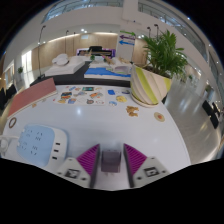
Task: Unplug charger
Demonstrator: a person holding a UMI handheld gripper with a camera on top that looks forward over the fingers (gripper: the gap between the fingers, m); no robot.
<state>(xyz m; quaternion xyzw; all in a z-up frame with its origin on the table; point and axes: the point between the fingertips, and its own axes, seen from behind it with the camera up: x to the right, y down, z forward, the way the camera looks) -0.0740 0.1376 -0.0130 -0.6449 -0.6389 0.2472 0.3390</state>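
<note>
My gripper (111, 163) hangs above a white table (120, 125), its magenta pads (90, 158) showing on both fingers. Between them sits a small grey block, the charger (111, 159), and both pads press on its sides. A white power strip (38, 142) with several sockets lies on the table to the left of the fingers, apart from the charger. I cannot see the charger's prongs or any cable.
A potted plant in a striped pot (150, 85) stands beyond the fingers to the right. Small round and square flat pieces (95, 98) lie across the table's middle. A pinkish board (33, 94) lies at the far left. Boxes and a sofa (95, 65) stand farther back.
</note>
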